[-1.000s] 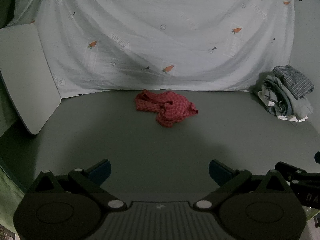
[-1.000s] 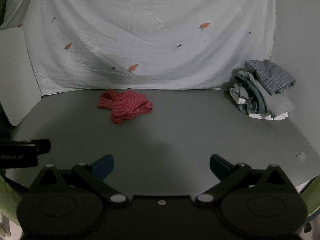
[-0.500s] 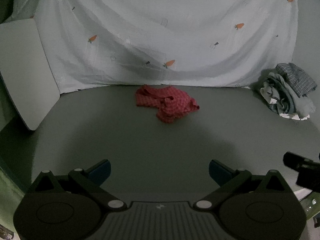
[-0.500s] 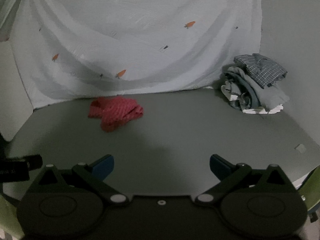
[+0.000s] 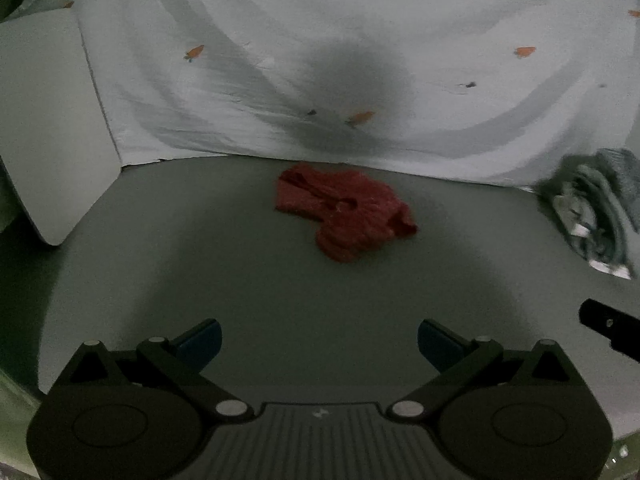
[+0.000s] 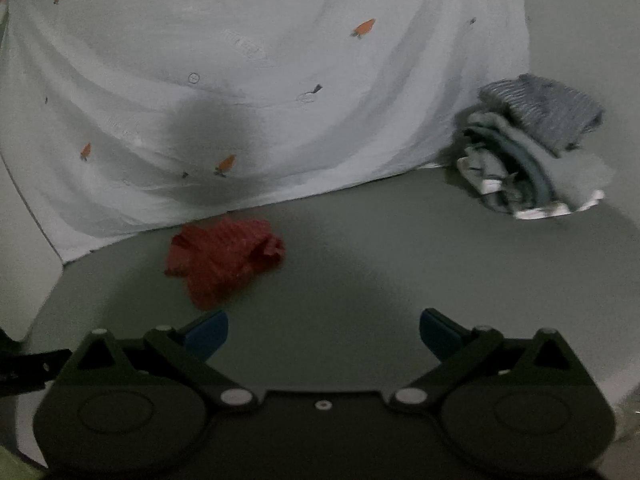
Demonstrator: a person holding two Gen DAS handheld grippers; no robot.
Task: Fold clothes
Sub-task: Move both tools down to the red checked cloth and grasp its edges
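Note:
A crumpled red checked garment (image 5: 344, 212) lies on the grey table near the back; it also shows in the right wrist view (image 6: 224, 260). My left gripper (image 5: 318, 340) is open and empty, well short of the garment. My right gripper (image 6: 324, 330) is open and empty, with its left fingertip (image 6: 206, 332) just short of the garment's near edge. The tip of the right gripper shows at the right edge of the left wrist view (image 5: 608, 326).
A heap of grey and blue clothes (image 6: 536, 168) sits at the back right, also seen in the left wrist view (image 5: 596, 216). A pale carrot-print sheet (image 5: 320, 60) hangs behind the table (image 5: 280, 288). A white board (image 5: 48, 132) leans at the left.
Both grippers have moved forward toward the red garment, which now looks larger and nearer. The right view has tilted. A shadow now falls on the sheet.

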